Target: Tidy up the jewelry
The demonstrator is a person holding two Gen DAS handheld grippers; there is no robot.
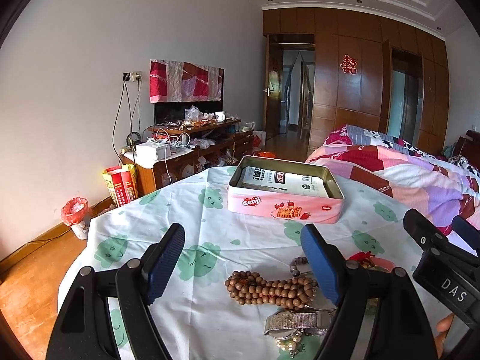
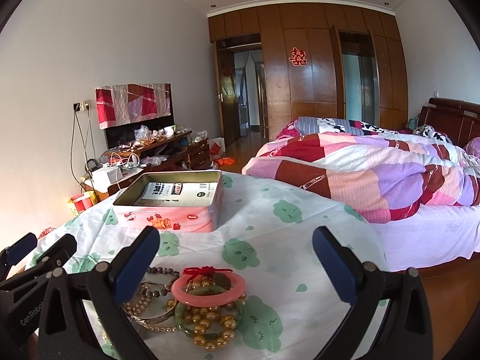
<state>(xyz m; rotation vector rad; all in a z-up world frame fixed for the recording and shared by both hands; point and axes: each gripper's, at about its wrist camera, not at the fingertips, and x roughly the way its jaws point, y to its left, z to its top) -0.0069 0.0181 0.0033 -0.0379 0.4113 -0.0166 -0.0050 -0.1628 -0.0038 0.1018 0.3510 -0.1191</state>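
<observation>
A: Left wrist view: the left gripper [image 1: 243, 264] is spread wide and empty above the cloud-print cloth counter [image 1: 216, 228]. A coiled brown wooden bead strand [image 1: 270, 289] and silver mesh-band watch [image 1: 295, 324] lie below.

B: Right wrist view: the right gripper [image 2: 237, 265] is wide too. A smooth pink bangle [image 2: 208, 289] rests on gold beads [image 2: 210, 327]; the rectangular pink tin box [image 2: 177, 201] sits open beyond.
</observation>
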